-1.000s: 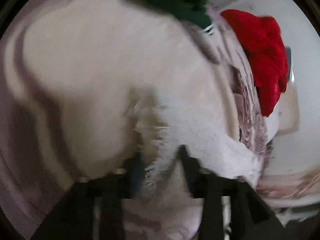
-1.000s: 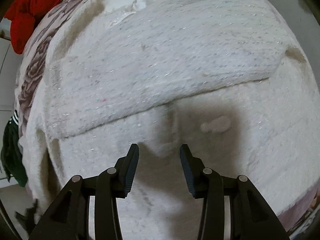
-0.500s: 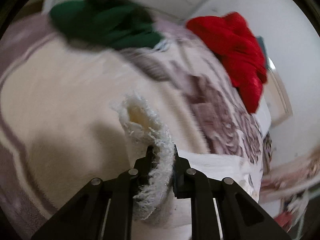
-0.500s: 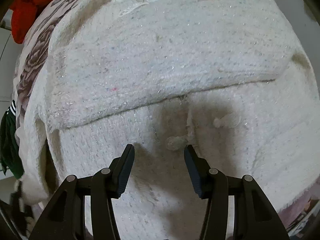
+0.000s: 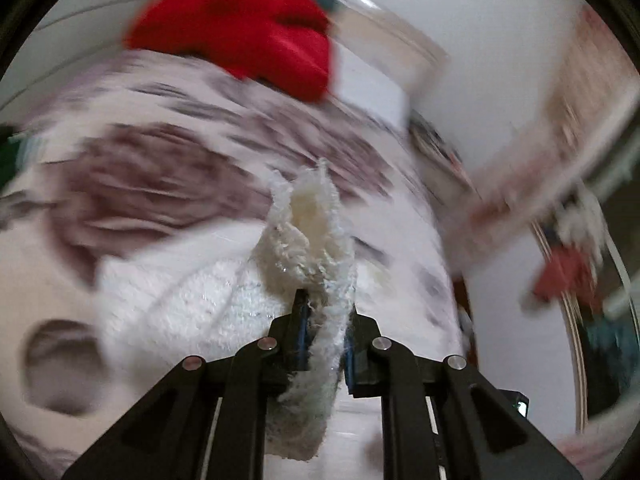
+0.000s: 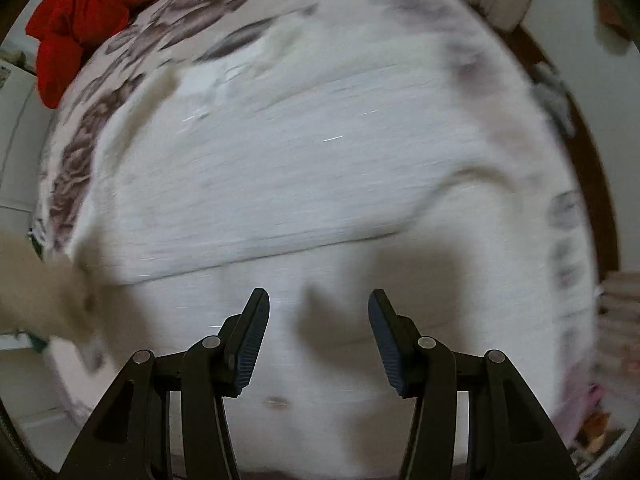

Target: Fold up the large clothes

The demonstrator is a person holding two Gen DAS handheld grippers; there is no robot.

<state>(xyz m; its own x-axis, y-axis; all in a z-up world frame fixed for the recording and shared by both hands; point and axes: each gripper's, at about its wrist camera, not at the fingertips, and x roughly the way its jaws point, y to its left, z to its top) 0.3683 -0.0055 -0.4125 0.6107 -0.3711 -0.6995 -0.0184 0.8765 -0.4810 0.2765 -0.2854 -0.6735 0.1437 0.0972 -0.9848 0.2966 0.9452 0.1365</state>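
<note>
A large fluffy white garment (image 6: pixel 320 152) lies spread over a bed with a floral cover (image 6: pixel 132 76). One layer is folded over another, its edge crossing the right wrist view. My left gripper (image 5: pixel 326 320) is shut on a fuzzy edge of the white garment (image 5: pixel 312 232), which stands up between its fingers, lifted above the bed. My right gripper (image 6: pixel 318 336) points down over the garment's lower layer, jaws open and nothing between them. A lifted flap of the garment (image 6: pixel 36 288) blurs in at the left edge of the right wrist view.
A red garment (image 5: pixel 240 24) lies bunched at the far end of the bed, also the red garment (image 6: pixel 80 12) in the right wrist view. A green garment (image 5: pixel 8 160) peeks in at the left. A white wall and cluttered furniture (image 5: pixel 572 264) stand right of the bed.
My left gripper closed on the garment's fuzzy edge, then lifted it and swung toward the red garment. My right gripper opened wider and shifted over the cloth, which now blurs.
</note>
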